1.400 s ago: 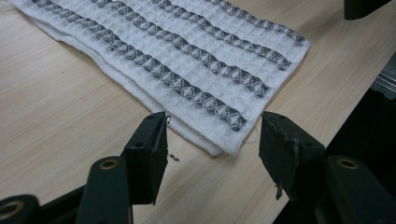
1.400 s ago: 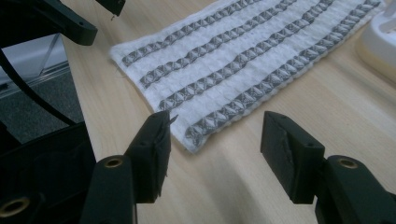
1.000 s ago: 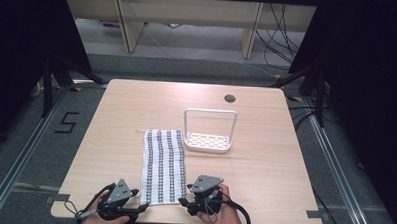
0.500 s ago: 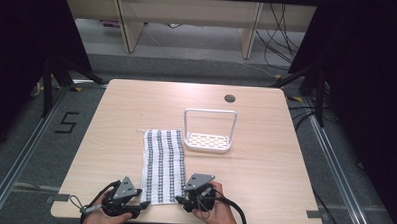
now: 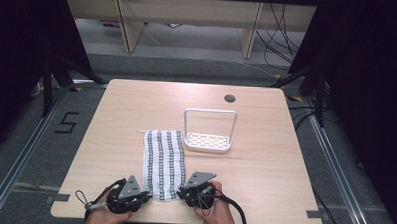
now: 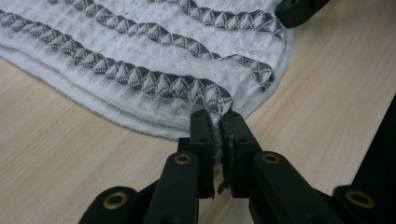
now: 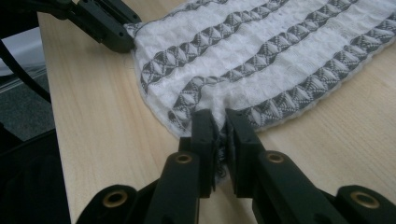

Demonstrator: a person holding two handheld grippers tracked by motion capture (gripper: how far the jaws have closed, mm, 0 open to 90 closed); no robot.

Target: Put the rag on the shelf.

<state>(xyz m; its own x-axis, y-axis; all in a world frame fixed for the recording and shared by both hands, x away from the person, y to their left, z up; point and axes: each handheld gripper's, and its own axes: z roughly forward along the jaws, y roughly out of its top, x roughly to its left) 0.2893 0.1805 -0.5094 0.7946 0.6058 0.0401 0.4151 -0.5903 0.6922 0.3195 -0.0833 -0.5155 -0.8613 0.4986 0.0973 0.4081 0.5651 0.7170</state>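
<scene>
A folded white towel [image 5: 163, 161] with grey woven stripes lies flat on the wooden table [image 5: 136, 105], its short near edge toward the person. My left gripper [image 5: 142, 196] sits at the towel's near left corner, and its jaws have just been closing. In the left gripper view the left gripper [image 6: 218, 119] is shut on the towel [image 6: 154, 56] hem. My right gripper [image 5: 181, 194] is at the near right corner, its jaws also just closing. The right gripper view shows the right gripper [image 7: 218, 116] pinching the towel [image 7: 261, 51] edge, with the left gripper [image 7: 105, 23] beyond.
A white wire-handled rack [image 5: 208, 135] stands just past the towel's far right corner. A round cable hole [image 5: 230, 98] is near the table's far edge. The table's front edge runs right under both hands.
Both pairs of jaws have closed onto the towel's near corners. The hands have stayed almost in place at the table's front edge.
</scene>
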